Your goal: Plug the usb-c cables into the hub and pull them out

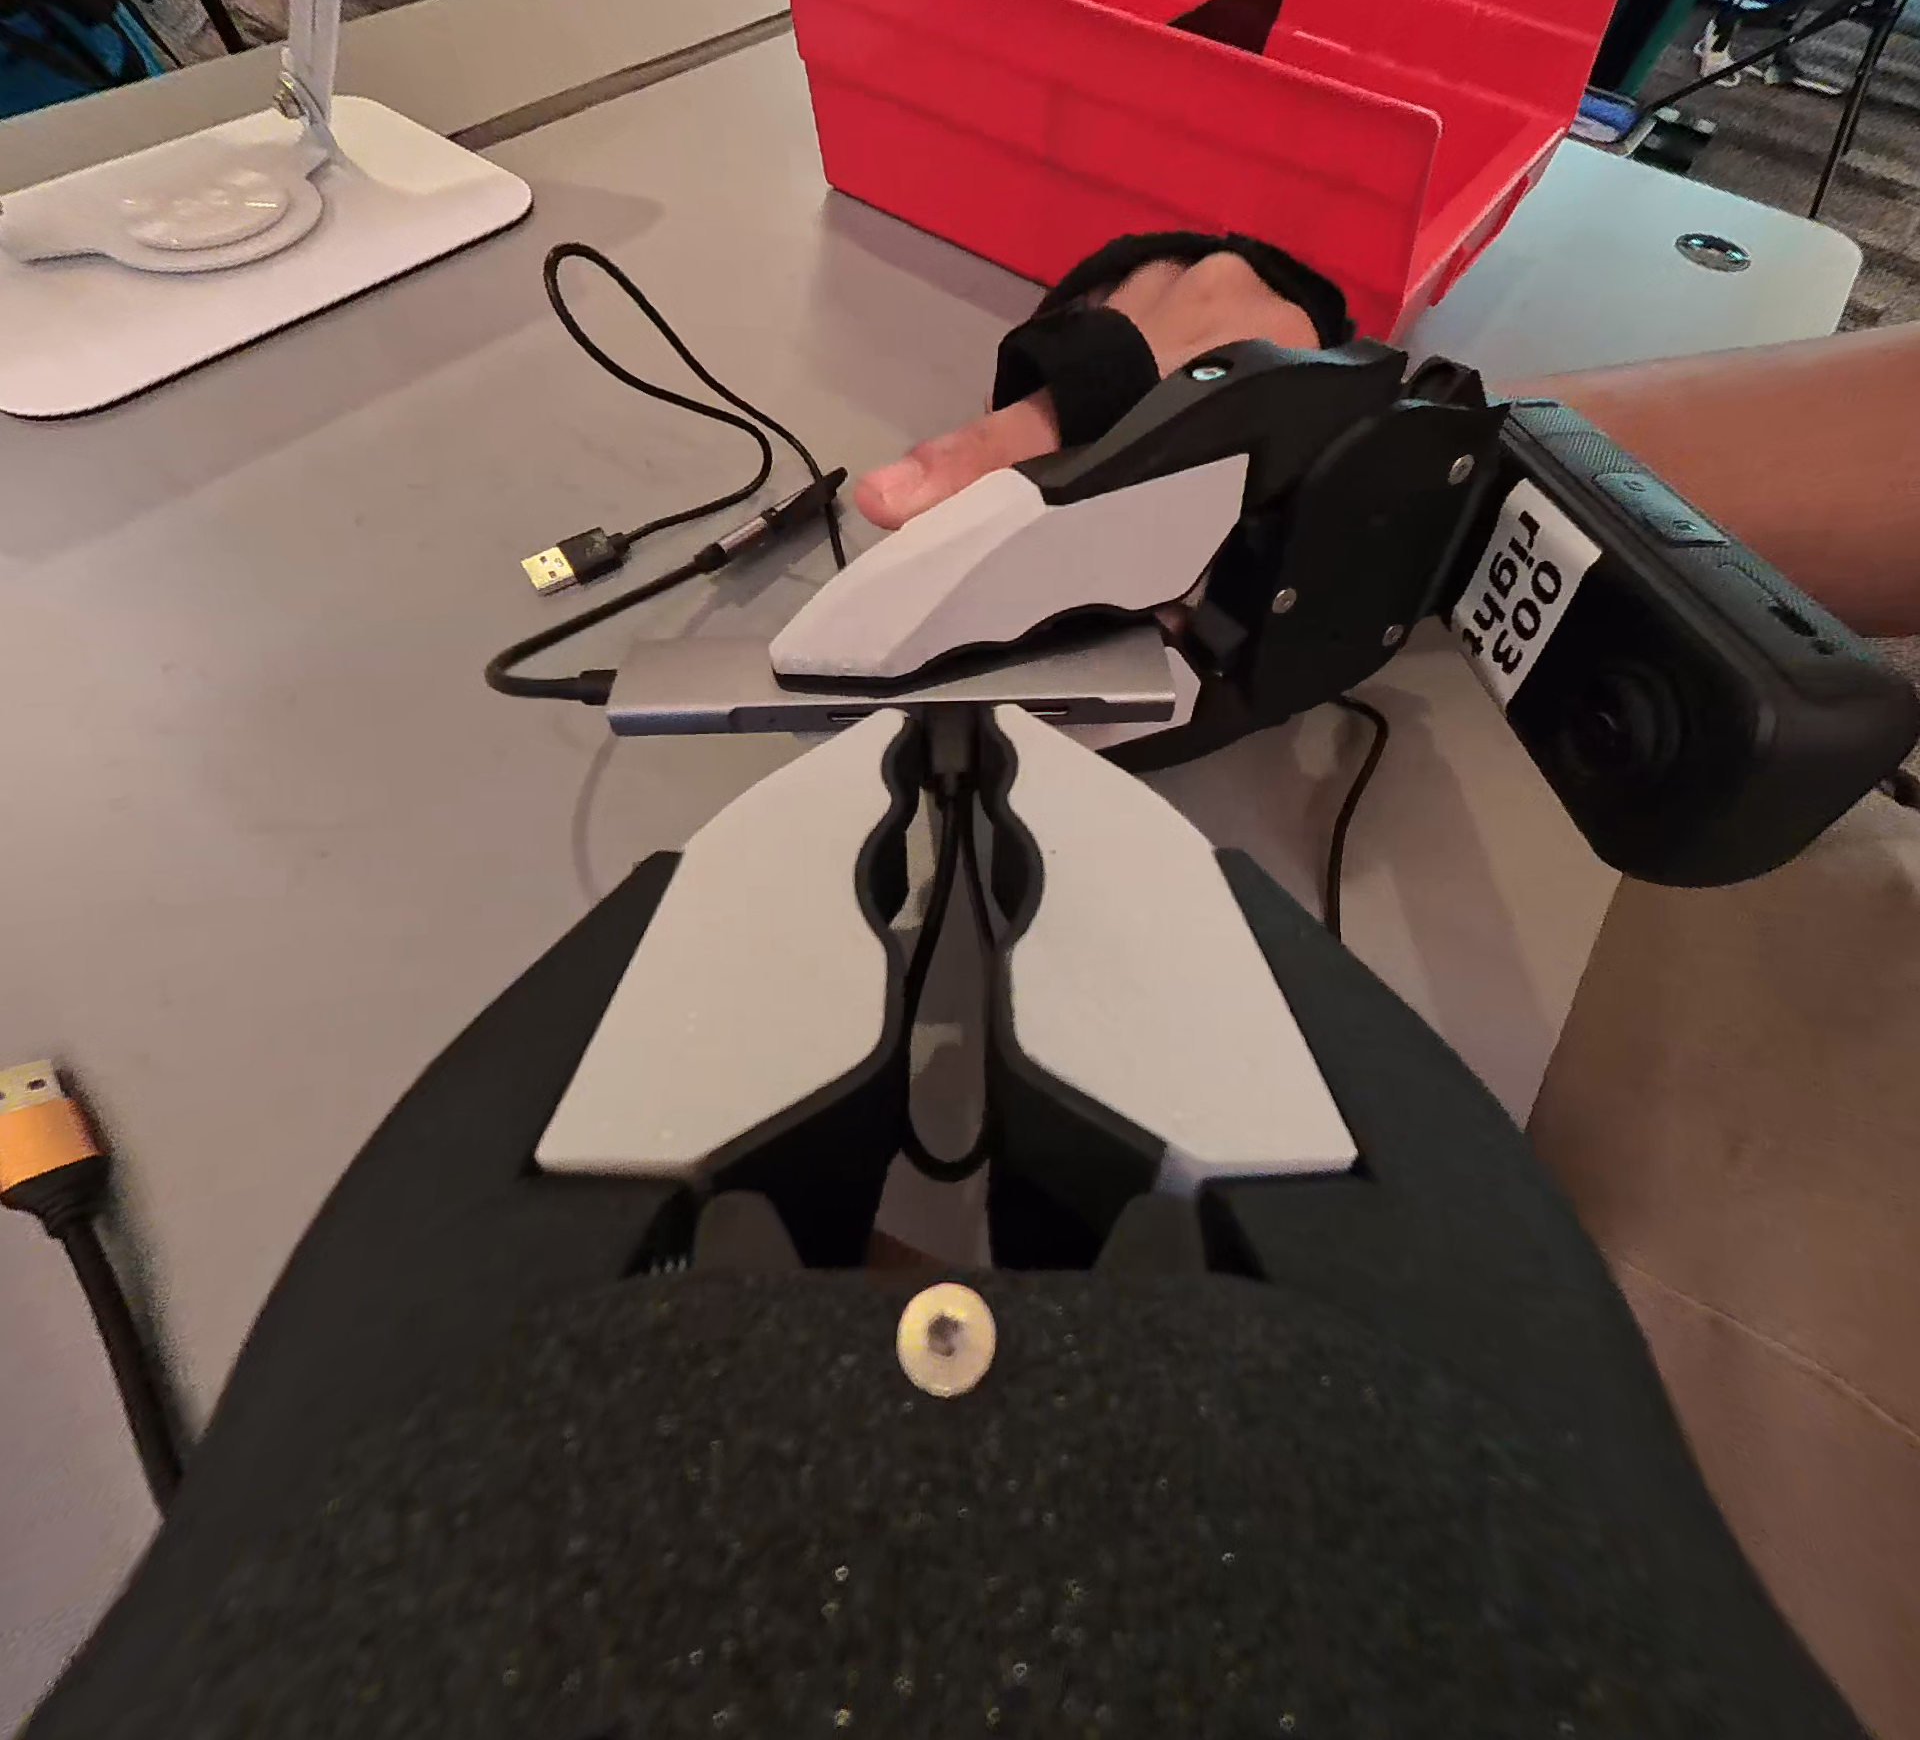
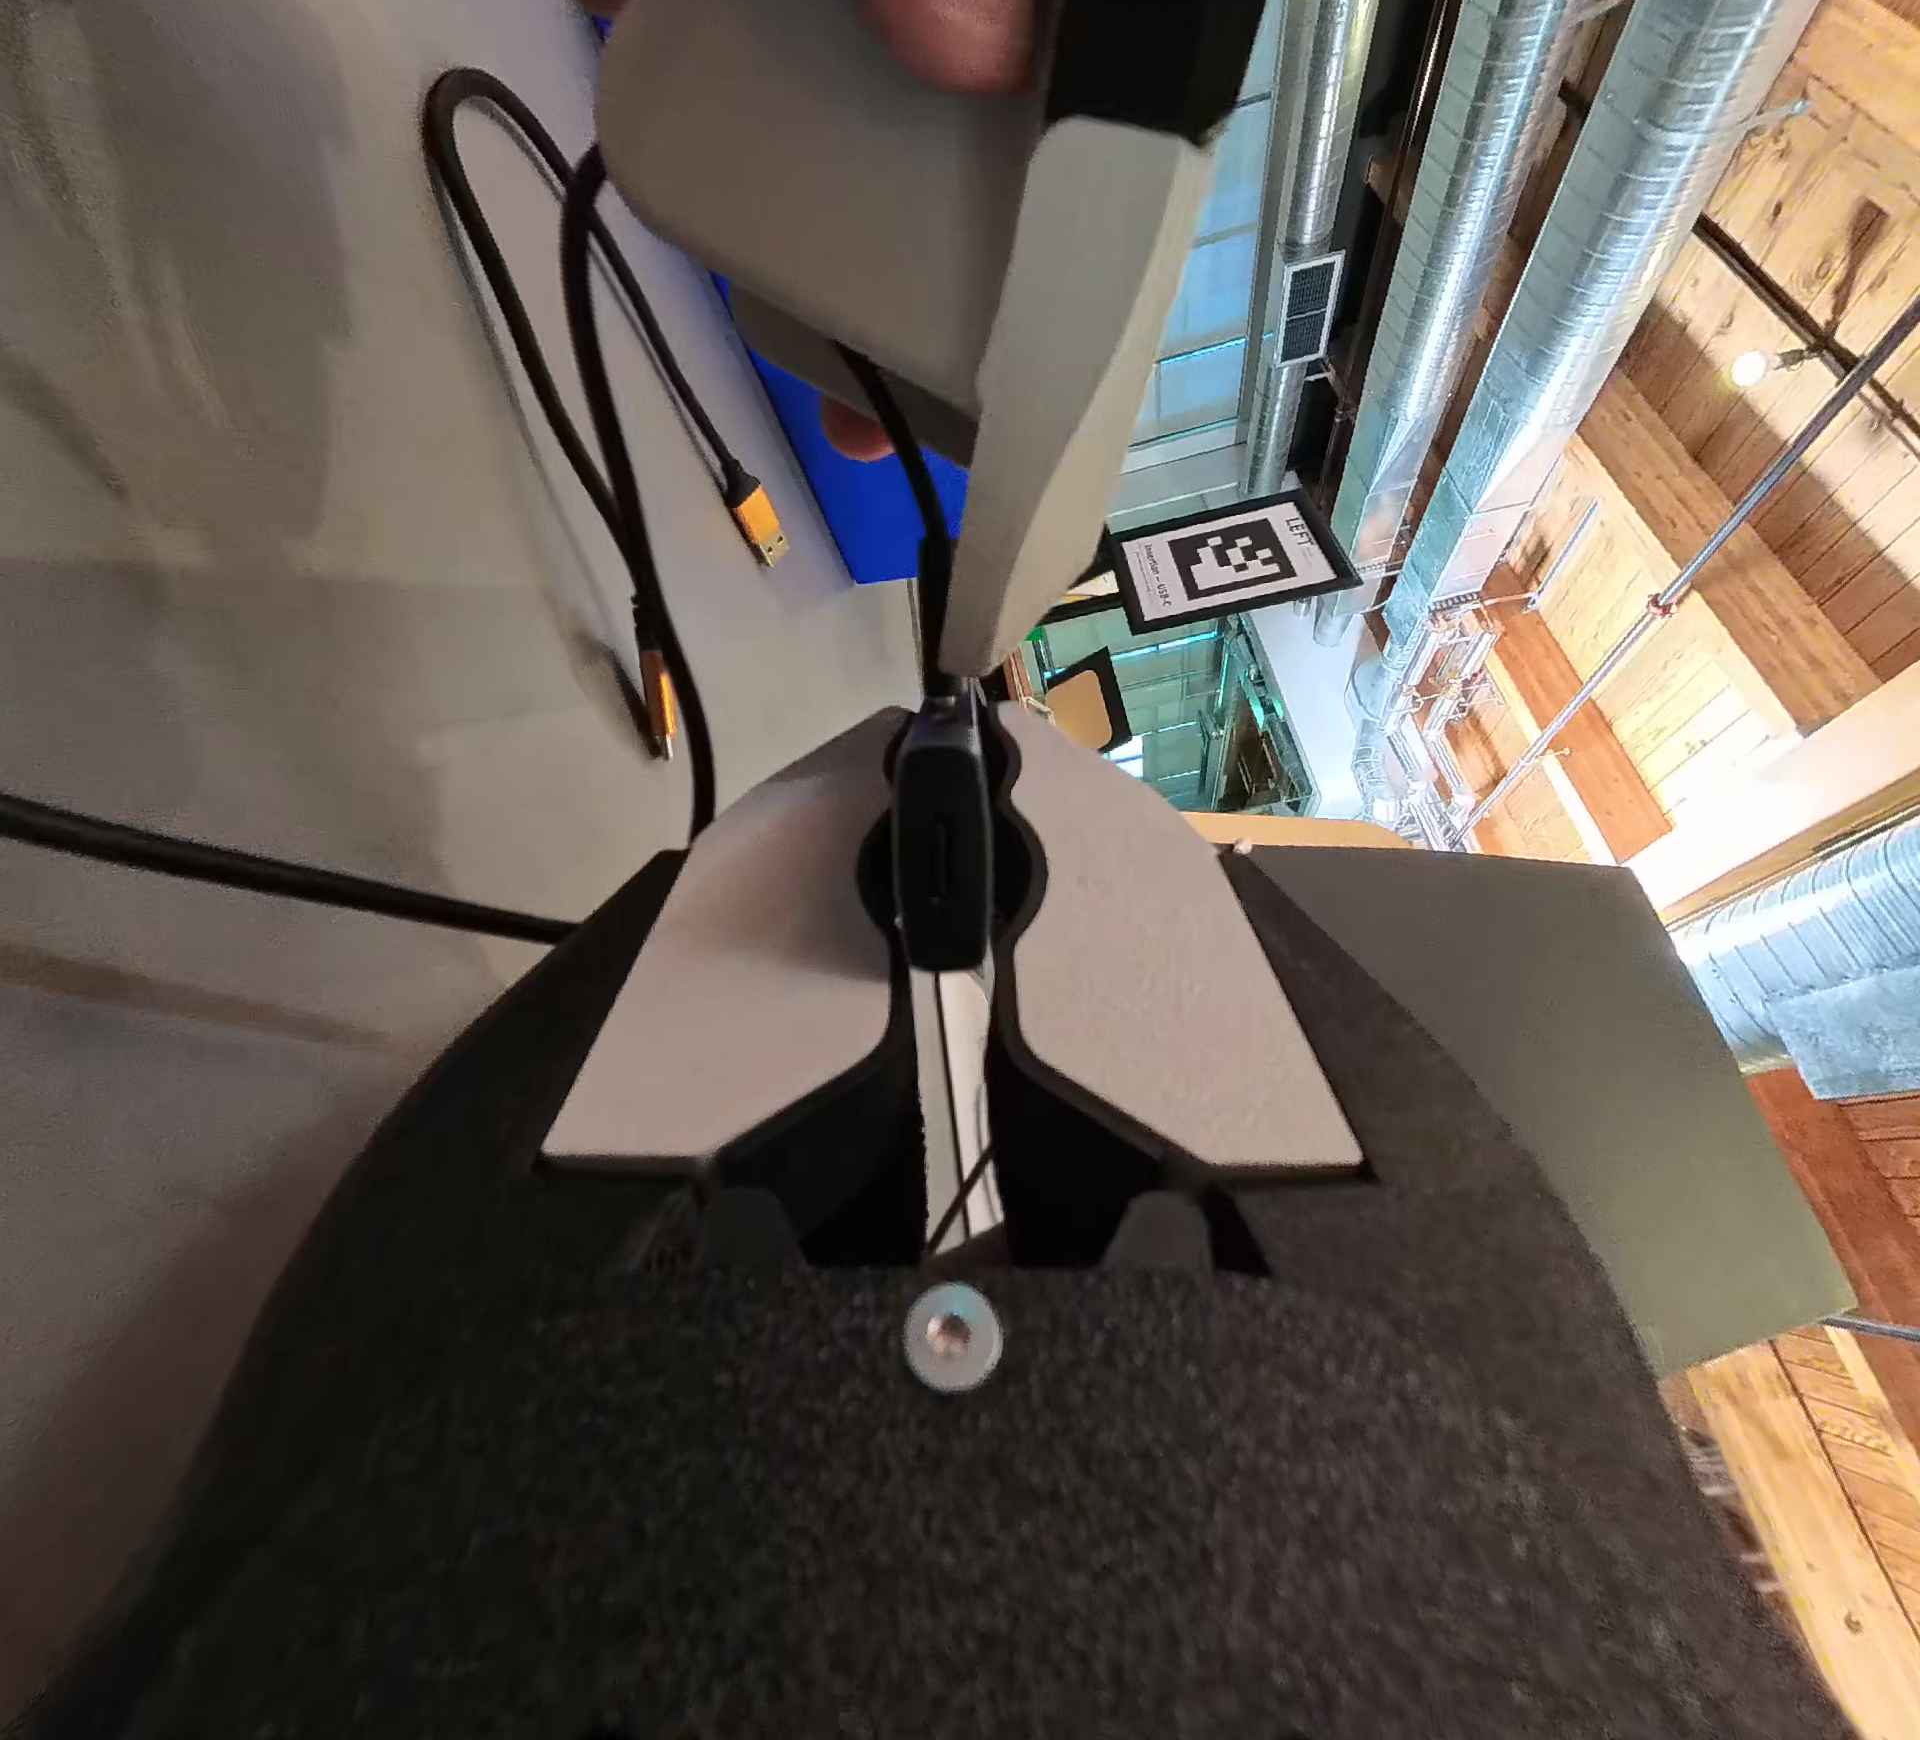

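Observation:
The grey hub (image 1: 727, 664) is held level above the table. My right gripper (image 2: 940, 724) is shut on the hub's end (image 2: 940, 859). In the left wrist view its upper finger (image 1: 987, 578) lies flat on top of the hub. My left gripper (image 1: 940, 740) is shut on a black USB-C plug (image 1: 940, 750). The plug's tip meets the hub's front edge between two port slots; how deep it sits is hidden. Its thin black cable (image 1: 935, 911) runs back between my fingers. The left gripper's finger (image 2: 831, 184) shows in the right wrist view, just ahead of the hub.
A red bin (image 1: 1195, 80) stands behind the hub. A white stand base (image 1: 239, 256) is at far left. A black USB-A cable (image 1: 577, 560) lies left of the hub. An orange-ended cable (image 1: 42, 1140) lies at the near left; it also shows in the right wrist view (image 2: 753, 516). My two grippers' fingertips are within a few centimetres of each other.

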Motion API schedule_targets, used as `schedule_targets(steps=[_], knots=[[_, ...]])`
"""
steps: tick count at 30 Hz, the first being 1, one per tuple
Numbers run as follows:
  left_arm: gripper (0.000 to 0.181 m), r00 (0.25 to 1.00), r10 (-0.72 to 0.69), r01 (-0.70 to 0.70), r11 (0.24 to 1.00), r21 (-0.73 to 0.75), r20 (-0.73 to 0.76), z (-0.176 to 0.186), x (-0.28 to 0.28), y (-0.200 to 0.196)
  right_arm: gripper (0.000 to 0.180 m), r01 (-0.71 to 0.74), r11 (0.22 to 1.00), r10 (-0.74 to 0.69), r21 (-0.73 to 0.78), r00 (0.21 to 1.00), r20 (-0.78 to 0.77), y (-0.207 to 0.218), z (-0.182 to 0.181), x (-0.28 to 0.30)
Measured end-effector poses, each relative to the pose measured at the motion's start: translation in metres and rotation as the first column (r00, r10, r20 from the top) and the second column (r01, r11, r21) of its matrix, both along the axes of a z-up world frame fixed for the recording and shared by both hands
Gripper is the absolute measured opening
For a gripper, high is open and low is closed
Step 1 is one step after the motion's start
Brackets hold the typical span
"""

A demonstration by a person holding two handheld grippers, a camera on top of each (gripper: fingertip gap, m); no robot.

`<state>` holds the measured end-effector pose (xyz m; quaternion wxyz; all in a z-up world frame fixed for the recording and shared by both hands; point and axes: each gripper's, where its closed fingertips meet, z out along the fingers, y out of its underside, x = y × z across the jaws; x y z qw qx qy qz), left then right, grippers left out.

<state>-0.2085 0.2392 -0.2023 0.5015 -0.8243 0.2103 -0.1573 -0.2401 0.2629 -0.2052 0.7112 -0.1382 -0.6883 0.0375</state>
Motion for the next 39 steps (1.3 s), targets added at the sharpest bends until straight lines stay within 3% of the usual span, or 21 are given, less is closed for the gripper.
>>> schedule_targets(steps=[4, 6, 15, 25, 39], knots=[[0.019, 1.0, 0.017, -0.017, 1.0, -0.003, -0.011, -0.003, 0.0, 0.0, 0.009, 0.005, 1.0, -0.005, -0.011, 1.0, -0.014, 0.0, 0.003, 0.001], [0.011, 1.0, 0.018, -0.018, 1.0, 0.014, -0.015, -0.002, 0.0, 0.001, 0.009, 0.007, 1.0, -0.007, -0.014, 1.0, -0.017, 0.0, 0.004, 0.001], [0.01, 0.997, 0.013, -0.008, 0.998, 0.058, -0.076, 0.005, 0.003, -0.006, 0.01, -0.039, 0.999, 0.039, -0.008, 0.998, -0.057, -0.006, 0.013, 0.006], [0.01, 0.974, 0.176, -0.162, 0.981, 0.103, -0.144, 0.004, -0.019, 0.005, 0.015, 0.115, 0.993, -0.114, -0.027, 0.993, 0.033, -0.001, 0.006, 0.0], [0.01, 0.977, 0.166, -0.159, 0.985, 0.065, -0.136, -0.002, -0.02, 0.006, 0.01, 0.161, 0.986, -0.162, 0.044, 0.987, 0.019, 0.004, 0.005, 0.001]])
